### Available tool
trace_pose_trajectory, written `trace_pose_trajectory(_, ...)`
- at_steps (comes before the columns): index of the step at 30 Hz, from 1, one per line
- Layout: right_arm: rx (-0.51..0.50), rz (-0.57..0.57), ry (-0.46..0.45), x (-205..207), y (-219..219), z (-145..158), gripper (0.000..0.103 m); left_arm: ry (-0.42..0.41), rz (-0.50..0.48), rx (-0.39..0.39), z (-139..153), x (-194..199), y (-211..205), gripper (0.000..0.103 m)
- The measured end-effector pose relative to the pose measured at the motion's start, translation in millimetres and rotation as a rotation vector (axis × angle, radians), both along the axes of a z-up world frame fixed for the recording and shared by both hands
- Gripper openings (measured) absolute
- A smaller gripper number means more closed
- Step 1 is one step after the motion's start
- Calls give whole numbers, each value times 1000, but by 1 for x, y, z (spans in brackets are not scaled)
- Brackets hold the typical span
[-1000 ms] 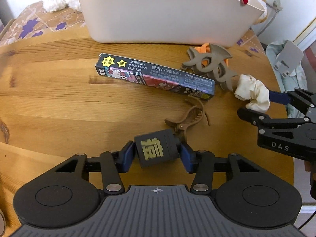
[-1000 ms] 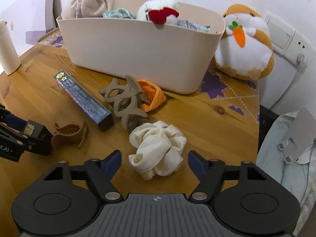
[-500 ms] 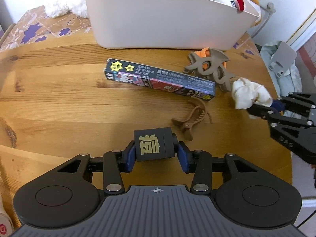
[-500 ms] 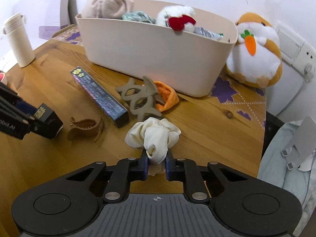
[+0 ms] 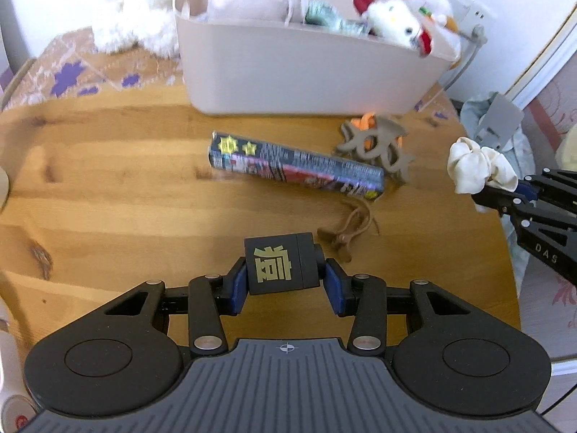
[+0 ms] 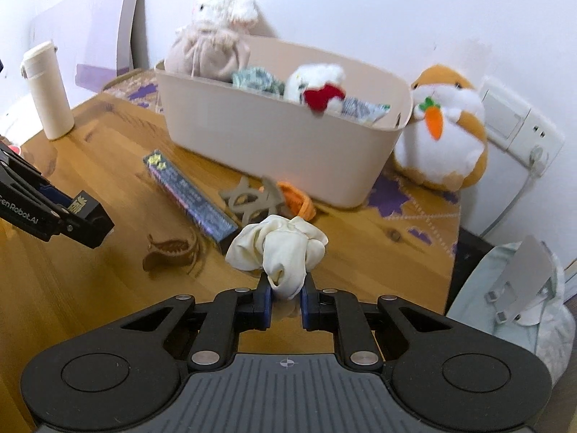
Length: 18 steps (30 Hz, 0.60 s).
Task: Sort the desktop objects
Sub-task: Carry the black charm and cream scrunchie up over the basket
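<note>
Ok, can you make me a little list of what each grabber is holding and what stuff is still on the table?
left gripper: jaws shut on the black block with a gold character
right gripper: jaws shut on the cream scrunchie
still on table: long dark box, brown hair claw, grey hair claw, orange thing
bin: beige, already holds soft toys
beside bin: plush with carrot

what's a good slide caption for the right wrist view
Right gripper lifts a cream scrunchie off the wooden table, storage bin ahead.
</note>
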State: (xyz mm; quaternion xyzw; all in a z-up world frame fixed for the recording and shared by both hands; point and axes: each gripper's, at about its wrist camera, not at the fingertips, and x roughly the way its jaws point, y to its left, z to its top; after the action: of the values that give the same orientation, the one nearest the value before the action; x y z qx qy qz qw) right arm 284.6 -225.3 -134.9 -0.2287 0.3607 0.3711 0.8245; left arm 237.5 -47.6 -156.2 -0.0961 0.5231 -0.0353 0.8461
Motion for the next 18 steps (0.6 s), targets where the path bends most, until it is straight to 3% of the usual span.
trace_pose_trajectory(18, 139, -23, -170, 32, 12, 78, 14, -237, -25, 49, 82, 27, 15, 44)
